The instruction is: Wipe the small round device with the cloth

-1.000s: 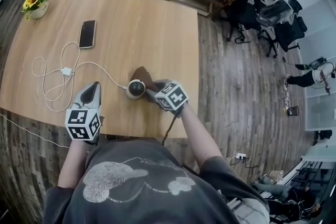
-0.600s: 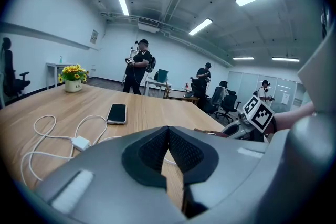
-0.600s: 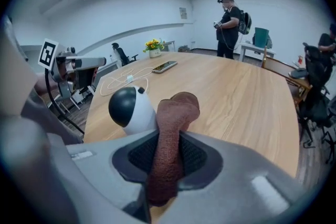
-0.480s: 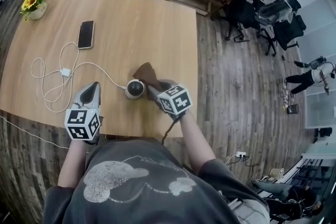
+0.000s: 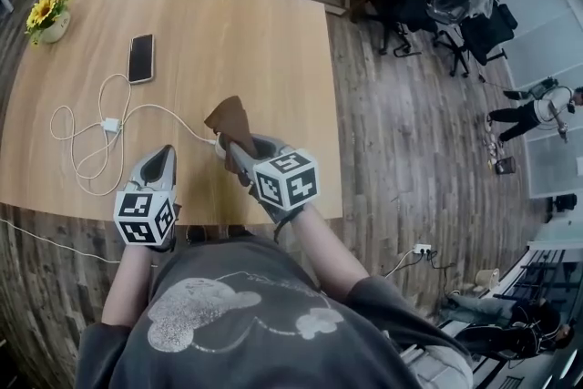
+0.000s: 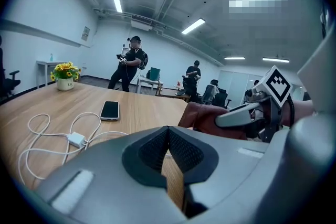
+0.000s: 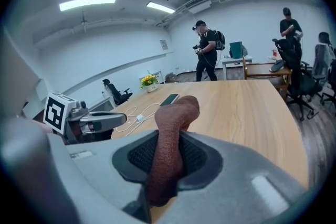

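My right gripper (image 5: 236, 145) is shut on a brown cloth (image 5: 228, 116), which sticks up out of its jaws as a bunched fold (image 7: 176, 113). In the head view, gripper and cloth stand over the spot where the white cable (image 5: 168, 112) ends. The small round device is hidden beneath them in every view. My left gripper (image 5: 164, 152) rests a short way to the left near the table's front edge, shut with nothing in it (image 6: 168, 131). From the left gripper view the cloth (image 6: 210, 118) and the right gripper (image 6: 247, 113) lie just to the right.
On the wooden table (image 5: 273, 32) lie a black phone (image 5: 140, 57), a looped white cable with a charger block (image 5: 111, 124) and a pot of yellow flowers (image 5: 47, 12). Office chairs (image 5: 455, 5) and people stand beyond the table's right side.
The right gripper has moved left over the round device with the cloth. The cloth now stands up from its jaws and the device no longer shows. The left gripper has stayed put.
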Demonstrator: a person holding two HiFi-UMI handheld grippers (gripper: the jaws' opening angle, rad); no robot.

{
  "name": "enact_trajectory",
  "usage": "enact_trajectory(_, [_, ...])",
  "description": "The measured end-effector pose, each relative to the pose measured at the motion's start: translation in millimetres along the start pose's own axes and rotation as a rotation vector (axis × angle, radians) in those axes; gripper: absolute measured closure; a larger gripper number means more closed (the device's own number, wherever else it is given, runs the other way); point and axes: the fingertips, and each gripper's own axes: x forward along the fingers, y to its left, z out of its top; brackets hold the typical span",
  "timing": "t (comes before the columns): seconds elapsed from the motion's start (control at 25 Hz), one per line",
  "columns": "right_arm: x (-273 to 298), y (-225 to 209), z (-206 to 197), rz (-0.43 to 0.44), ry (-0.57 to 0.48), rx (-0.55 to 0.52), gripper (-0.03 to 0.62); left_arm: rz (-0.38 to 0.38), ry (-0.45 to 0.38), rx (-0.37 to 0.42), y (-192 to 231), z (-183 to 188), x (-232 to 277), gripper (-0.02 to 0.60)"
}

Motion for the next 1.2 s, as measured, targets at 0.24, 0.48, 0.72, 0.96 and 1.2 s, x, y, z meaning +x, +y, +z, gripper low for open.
enact_trajectory(0.24, [21.9,19.4,-22.3,-0.040,0.030,0.092,0.514,-0.012,0.012,0.000,3.3,-9.4,-16.9,0.563])
enact_trajectory(0.48, [41.3,22.1,-46.6,-0.096,0.076,0.170,0.514,0.003,0.014,-0.017,16.1,-16.2,-33.0,0.563])
enact_trajectory(0.72, [57.9,18.8,-72.9,-0.118,0.147,0.178,0.514,0.014,0.024,-0.019,27.6,-22.4,-39.5,0.563])
enact_trajectory(0.96, [64.4,15.3,-97.6,-0.124,0.205,0.201,0.514,-0.001,0.034,-0.010,24.1,-25.4,-36.9,0.563])
enact_trajectory(1.2, [52.4,28.5,-110.0,-0.091,0.198,0.223,0.514,-0.032,0.035,-0.004,17.8,-23.0,-32.3,0.563])
